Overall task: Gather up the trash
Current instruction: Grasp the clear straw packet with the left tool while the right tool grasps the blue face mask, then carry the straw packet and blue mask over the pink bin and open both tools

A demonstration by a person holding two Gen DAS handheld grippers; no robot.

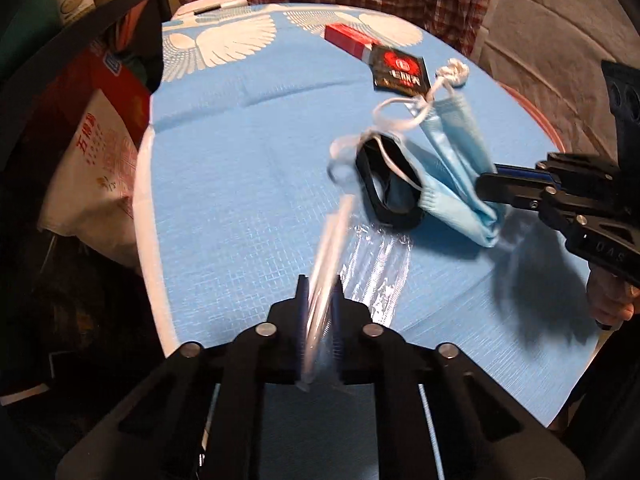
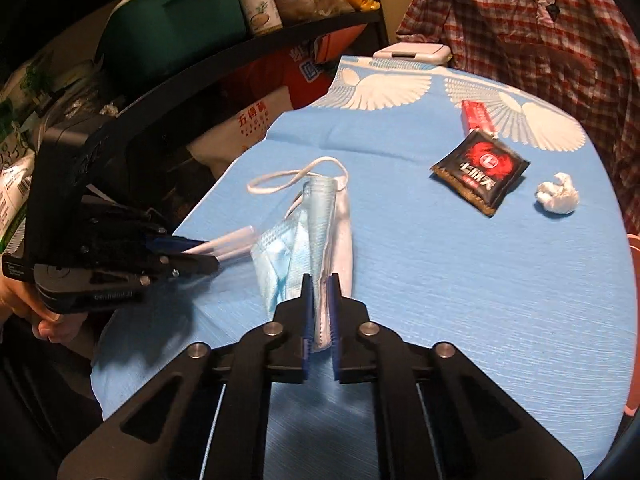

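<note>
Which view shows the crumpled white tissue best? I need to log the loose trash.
The right wrist view: the crumpled white tissue lies unobstructed on the blue tablecloth, beside the black sachet. The left wrist view shows it small at the far edge, behind the face mask.

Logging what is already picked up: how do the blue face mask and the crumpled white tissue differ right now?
The face mask is blue, pleated and folded, with white ear loops; the tissue is a small white wad. The mask is pinched in the right tongs; the tissue lies untouched on the blue cloth. The mask is clearly larger. Both are soft trash.
</note>
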